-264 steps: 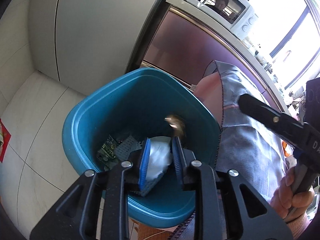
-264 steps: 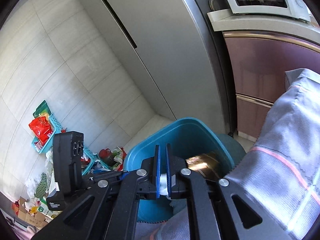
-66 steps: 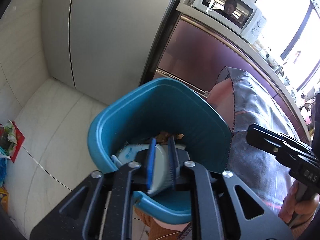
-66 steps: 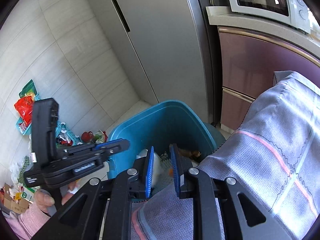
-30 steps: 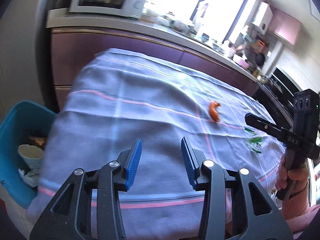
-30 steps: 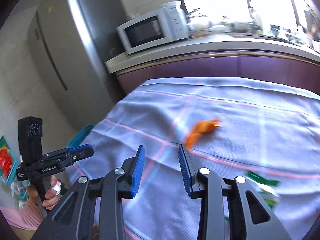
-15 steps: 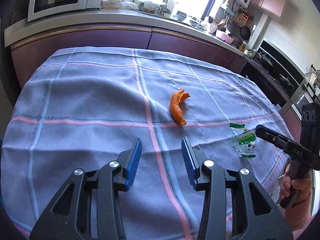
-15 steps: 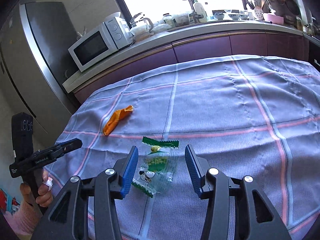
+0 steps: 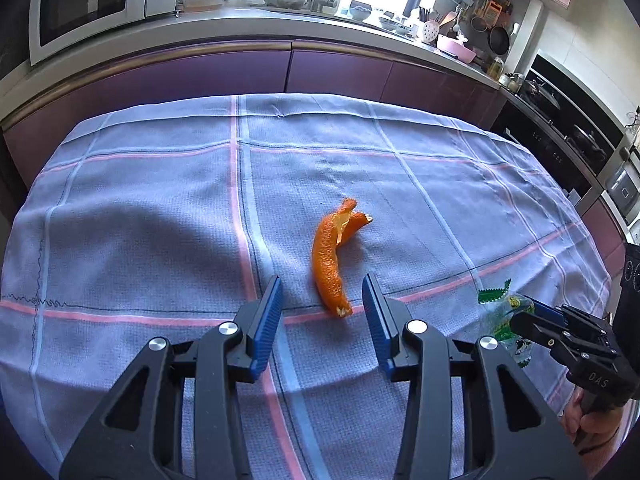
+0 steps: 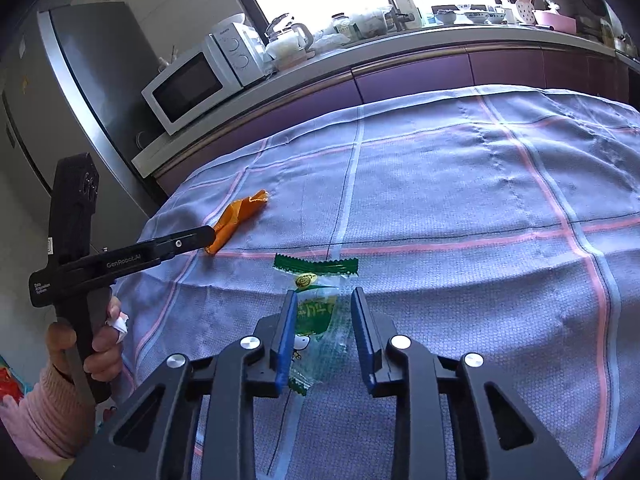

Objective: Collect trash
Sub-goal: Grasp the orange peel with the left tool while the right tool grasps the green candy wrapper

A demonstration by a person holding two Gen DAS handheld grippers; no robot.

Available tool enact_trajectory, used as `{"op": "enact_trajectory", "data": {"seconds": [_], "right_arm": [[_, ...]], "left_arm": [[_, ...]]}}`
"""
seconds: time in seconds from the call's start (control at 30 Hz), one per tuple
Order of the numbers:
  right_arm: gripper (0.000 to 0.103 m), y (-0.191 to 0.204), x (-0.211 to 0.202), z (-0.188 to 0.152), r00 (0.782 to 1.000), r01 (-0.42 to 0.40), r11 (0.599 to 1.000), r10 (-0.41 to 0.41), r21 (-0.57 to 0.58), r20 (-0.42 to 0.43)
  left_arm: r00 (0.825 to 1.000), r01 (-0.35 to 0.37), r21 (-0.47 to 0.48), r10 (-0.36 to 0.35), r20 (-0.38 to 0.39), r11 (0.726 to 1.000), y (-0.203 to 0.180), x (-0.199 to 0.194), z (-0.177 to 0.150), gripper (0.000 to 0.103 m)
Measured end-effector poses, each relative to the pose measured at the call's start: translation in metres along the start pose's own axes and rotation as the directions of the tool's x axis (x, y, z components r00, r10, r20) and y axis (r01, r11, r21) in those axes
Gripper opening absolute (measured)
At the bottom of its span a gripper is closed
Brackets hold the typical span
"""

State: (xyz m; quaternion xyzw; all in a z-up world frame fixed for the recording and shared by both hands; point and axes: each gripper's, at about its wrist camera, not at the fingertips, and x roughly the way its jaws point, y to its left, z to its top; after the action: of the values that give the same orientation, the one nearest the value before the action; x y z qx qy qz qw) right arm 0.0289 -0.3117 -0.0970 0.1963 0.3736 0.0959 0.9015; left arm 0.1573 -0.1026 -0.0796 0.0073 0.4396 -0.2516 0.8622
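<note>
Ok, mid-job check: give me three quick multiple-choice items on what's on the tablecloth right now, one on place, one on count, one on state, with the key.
1. Where does the orange peel lie?
A. ahead of the left gripper, its near end between the fingers
B. under the microwave
C. on top of the wrapper

2. How many pieces of trash lie on the tablecloth?
A. one
B. two
C. four

3. How do the right gripper's jaws stand around the green snack wrapper?
A. far from it
B. lifting it off the cloth
C. closing, one on each side, wrapper flat on the cloth

Key: 1 A, the peel's tip lies between the blue pads; 2 B, only peel and wrapper show; 3 C, the wrapper lies flat between both fingers.
</note>
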Motion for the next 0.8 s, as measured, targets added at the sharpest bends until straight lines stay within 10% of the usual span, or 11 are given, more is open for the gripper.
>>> {"op": "enact_trajectory", "data": {"seconds": [0.8], "right_arm": [[0.003, 0.016, 0.001, 0.012, 0.995, -0.095, 0.995, 0.096, -0.044, 0.020]], "left_arm": [[1.000, -0.020, -0.028, 0.020, -0.009, 0.999, -0.002, 0.006, -0.004, 0.014]]}}
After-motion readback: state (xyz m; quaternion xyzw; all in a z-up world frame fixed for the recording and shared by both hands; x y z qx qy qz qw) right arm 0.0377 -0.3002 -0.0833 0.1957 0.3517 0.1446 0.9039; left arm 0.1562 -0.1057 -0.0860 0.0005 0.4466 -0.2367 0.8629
